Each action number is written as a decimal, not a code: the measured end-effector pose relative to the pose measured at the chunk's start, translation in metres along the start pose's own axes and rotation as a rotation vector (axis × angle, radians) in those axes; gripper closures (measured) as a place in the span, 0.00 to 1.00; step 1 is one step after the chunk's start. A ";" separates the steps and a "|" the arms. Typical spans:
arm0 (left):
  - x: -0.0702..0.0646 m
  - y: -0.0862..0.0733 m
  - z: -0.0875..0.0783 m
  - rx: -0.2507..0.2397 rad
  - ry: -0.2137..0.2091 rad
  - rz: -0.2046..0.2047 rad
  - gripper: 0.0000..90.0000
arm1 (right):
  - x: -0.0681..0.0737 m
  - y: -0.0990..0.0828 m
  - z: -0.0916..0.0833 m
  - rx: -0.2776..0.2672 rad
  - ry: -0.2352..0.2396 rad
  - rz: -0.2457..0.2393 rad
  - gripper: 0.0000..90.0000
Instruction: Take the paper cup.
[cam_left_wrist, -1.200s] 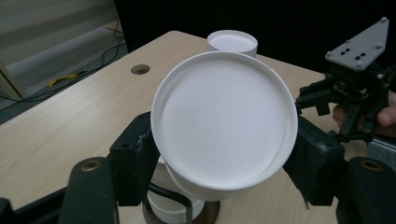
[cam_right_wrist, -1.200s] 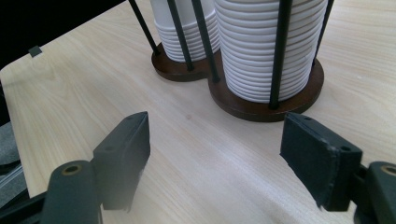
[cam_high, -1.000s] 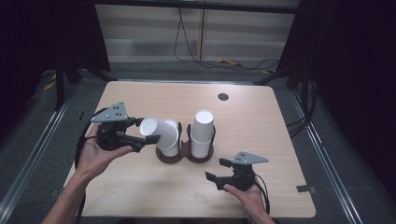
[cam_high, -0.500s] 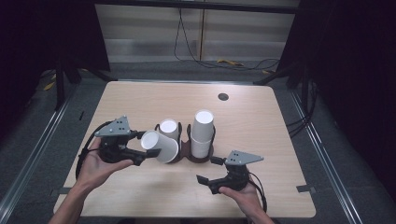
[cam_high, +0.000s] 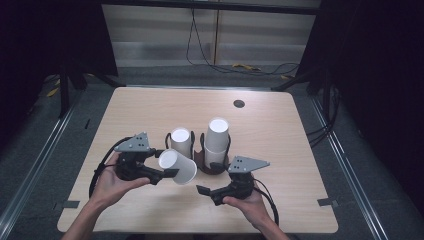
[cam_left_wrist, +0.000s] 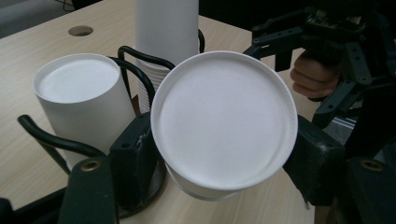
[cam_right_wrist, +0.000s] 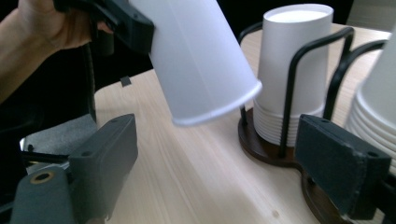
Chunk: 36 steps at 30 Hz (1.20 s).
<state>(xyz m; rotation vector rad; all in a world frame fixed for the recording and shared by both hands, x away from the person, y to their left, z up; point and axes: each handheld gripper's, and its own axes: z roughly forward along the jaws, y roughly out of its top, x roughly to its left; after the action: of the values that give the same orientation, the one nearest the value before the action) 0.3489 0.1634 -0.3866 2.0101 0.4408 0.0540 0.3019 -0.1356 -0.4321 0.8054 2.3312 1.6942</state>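
A dark two-ring cup holder (cam_high: 207, 167) stands mid-table. It carries a short stack of upturned white paper cups (cam_high: 181, 141) on the left and a taller stack (cam_high: 217, 140) on the right. My left gripper (cam_high: 165, 171) is shut on a single white cup (cam_high: 178, 167), tilted and held just in front of the short stack; its flat bottom (cam_left_wrist: 224, 121) faces the left gripper view. My right gripper (cam_high: 207, 191) sits near the front edge, right of that cup. Its jaws have just been opening and stand open, with nothing between them (cam_right_wrist: 215, 158). The held cup's rim (cam_right_wrist: 217, 109) hangs above them.
A round cable hole (cam_high: 239, 104) lies near the table's far edge. Bare tabletop (cam_high: 140, 110) stretches behind and beside the holder. Dark floor, metal rails and cables surround the table. A hand (cam_right_wrist: 46, 23) grips the left gripper.
The left gripper has carried the single cup away from the short stack, down and toward the front edge. The right gripper has slid left along the front and its jaws have widened.
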 end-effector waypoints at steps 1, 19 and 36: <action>-0.001 0.000 0.001 0.007 -0.003 0.002 0.36 | 0.000 -0.001 0.002 0.001 0.004 -0.006 0.15; -0.013 0.002 0.021 0.039 -0.091 -0.011 0.37 | 0.001 -0.009 0.013 -0.043 0.022 -0.063 0.15; -0.023 0.003 0.033 0.037 -0.150 0.008 0.37 | 0.008 -0.014 0.023 -0.006 0.046 -0.119 0.22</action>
<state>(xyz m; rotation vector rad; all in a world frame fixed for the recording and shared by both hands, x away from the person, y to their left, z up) 0.3362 0.1269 -0.3959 2.0360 0.3410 -0.1000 0.3006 -0.1154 -0.4516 0.6191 2.3517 1.6866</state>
